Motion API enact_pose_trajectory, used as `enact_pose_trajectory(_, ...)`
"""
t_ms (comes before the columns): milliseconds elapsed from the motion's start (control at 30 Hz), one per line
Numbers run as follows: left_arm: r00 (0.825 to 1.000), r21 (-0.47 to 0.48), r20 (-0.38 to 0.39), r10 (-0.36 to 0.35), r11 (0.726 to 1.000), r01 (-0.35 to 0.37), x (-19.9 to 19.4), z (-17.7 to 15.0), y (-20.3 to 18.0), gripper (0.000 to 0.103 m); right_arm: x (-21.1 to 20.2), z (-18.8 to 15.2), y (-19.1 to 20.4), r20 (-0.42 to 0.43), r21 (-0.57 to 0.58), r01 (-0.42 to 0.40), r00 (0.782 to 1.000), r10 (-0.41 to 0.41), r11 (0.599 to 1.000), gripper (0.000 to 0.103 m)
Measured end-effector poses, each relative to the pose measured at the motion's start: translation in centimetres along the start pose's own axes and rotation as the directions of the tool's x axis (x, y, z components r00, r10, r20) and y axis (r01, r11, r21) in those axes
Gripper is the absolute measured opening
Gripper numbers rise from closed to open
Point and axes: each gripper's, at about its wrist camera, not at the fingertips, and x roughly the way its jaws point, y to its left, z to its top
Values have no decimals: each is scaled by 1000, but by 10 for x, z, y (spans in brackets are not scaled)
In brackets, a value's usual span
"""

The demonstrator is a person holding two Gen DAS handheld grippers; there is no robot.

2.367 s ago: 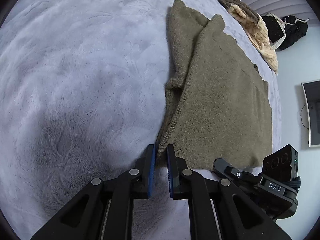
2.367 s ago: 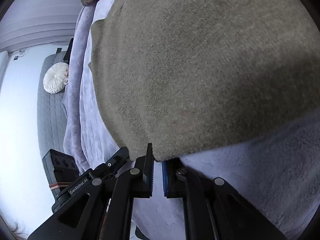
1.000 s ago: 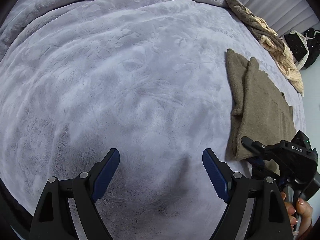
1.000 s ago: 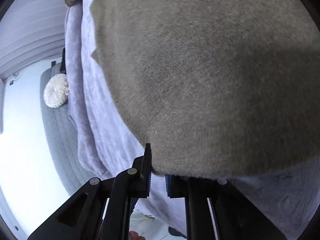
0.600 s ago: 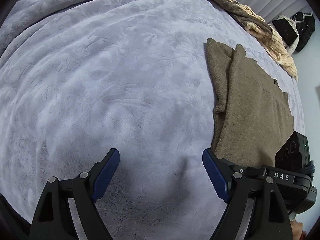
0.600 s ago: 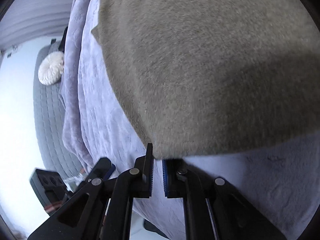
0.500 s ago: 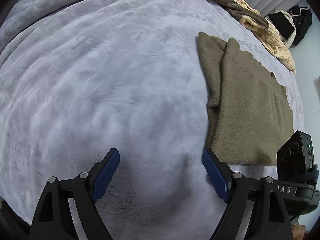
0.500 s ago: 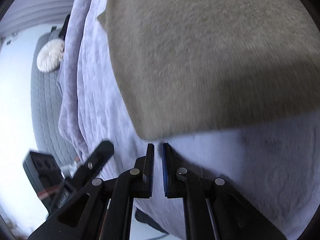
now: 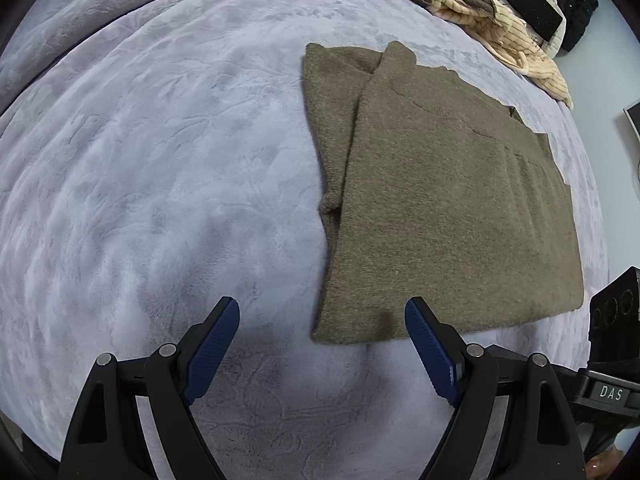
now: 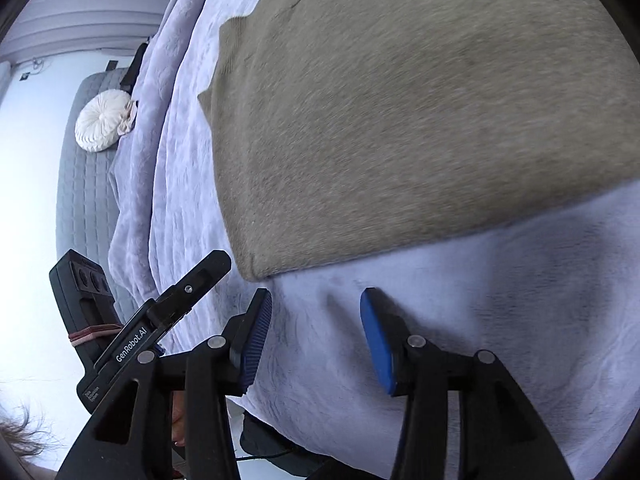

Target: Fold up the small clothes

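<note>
Just past the left gripper [image 9: 322, 322]'s wide-spread, empty blue pads, the fuzzy olive knit sweater [image 9: 440, 200] lies folded flat on plush lavender bedding [image 9: 160, 160]. The right gripper [image 10: 316, 300] is opening, having released the hem it pinched a second ago.

Fuzzy knit sweater [image 9: 448, 216] (plush blanket [image 9: 160, 160])

The left claw [image 9: 322, 334] hangs wide apart over the blanket [image 9: 160, 160], beside the folded olive sweater [image 9: 440, 208].
</note>
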Motion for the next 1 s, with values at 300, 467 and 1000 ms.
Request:
enact_pose_trajectory(300,1000,-4,6,-4,1000,4,3,2,-18,103,-15,2,-21,21,32,-17,1000,16,999,51)
enact_pose_trajectory(467,1000,10,-19,18,1000,-18,11,5,-25,103,-14,4,-21,22,32,-26,999,25,999,51)
enact_pose_trajectory(1000,989,-24,-107,97,995,-100,35,10,-23,103,-16,11,-26,57,56,-37,998,34,998,51)
